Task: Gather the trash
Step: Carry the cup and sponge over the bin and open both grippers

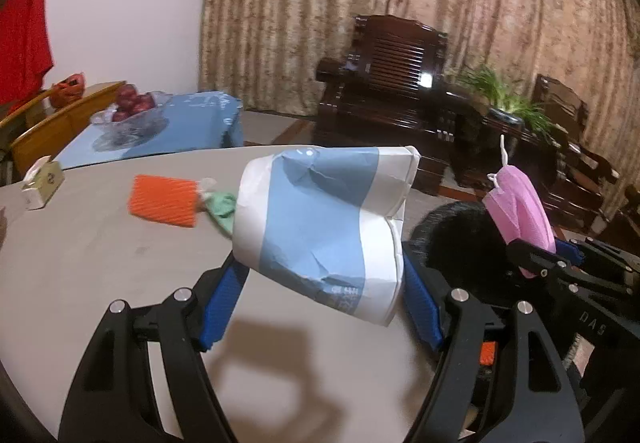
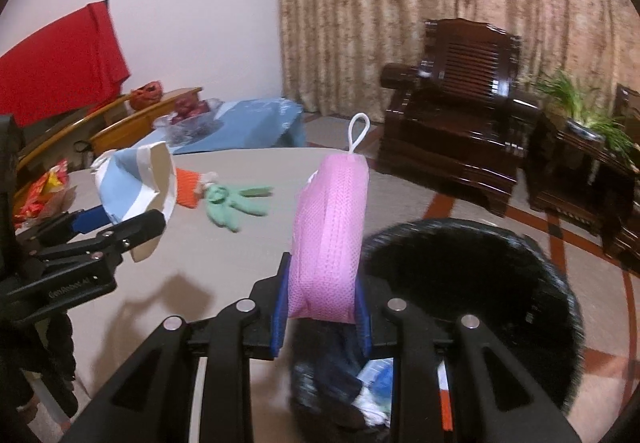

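Note:
My left gripper [image 1: 320, 283] is shut on a crushed blue-and-white paper cup [image 1: 320, 227] and holds it above the grey table [image 1: 100, 267]. The cup also shows in the right wrist view [image 2: 132, 183]. My right gripper [image 2: 322, 295] is shut on a folded pink face mask [image 2: 332, 235] over the black trash bin [image 2: 480, 275], which has trash inside. The mask [image 1: 520, 207] and bin [image 1: 460, 243] show at the right of the left wrist view. An orange ribbed item [image 1: 164, 205] and a green rubber glove [image 2: 236, 205] lie on the table.
A tissue box [image 1: 42, 183] sits at the table's far left. Snack wrappers [image 2: 44, 195] lie at the left edge. Behind are a blue-covered table [image 1: 180, 123] with a fruit bowl [image 1: 132, 111], dark wooden armchairs [image 2: 460, 123], a potted plant [image 2: 580, 111] and curtains.

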A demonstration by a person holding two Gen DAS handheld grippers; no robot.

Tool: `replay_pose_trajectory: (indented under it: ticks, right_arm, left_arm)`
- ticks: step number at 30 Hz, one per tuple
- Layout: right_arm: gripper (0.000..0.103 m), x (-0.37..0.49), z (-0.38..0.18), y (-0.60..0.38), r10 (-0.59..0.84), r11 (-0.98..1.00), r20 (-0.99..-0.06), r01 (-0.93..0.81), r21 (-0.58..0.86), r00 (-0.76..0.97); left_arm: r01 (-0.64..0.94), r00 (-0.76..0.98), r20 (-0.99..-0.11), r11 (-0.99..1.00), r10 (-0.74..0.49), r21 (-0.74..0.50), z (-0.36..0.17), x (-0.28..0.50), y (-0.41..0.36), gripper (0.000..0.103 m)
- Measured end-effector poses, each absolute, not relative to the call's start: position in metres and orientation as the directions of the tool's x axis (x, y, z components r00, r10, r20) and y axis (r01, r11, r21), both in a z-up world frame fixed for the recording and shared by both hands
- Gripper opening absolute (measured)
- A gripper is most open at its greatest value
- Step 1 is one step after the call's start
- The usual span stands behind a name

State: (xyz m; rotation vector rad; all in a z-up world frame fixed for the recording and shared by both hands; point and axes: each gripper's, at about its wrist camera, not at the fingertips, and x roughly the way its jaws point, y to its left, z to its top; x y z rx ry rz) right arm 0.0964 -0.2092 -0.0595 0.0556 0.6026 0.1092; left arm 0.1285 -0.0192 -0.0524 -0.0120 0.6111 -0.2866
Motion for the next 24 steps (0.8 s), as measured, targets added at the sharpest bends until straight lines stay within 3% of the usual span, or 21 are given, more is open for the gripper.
replay_pose_trajectory:
  ticks: [24]
  right_arm:
    - [0.027,0.045,-0.092,-0.334,-0.085,0.984,-0.605,0.162,0.073,0.792]
  left_arm:
    - [0.531,0.659,-0.584,0.843,-0.475,-0.087,-0.085,0.126,-0.165,0.071]
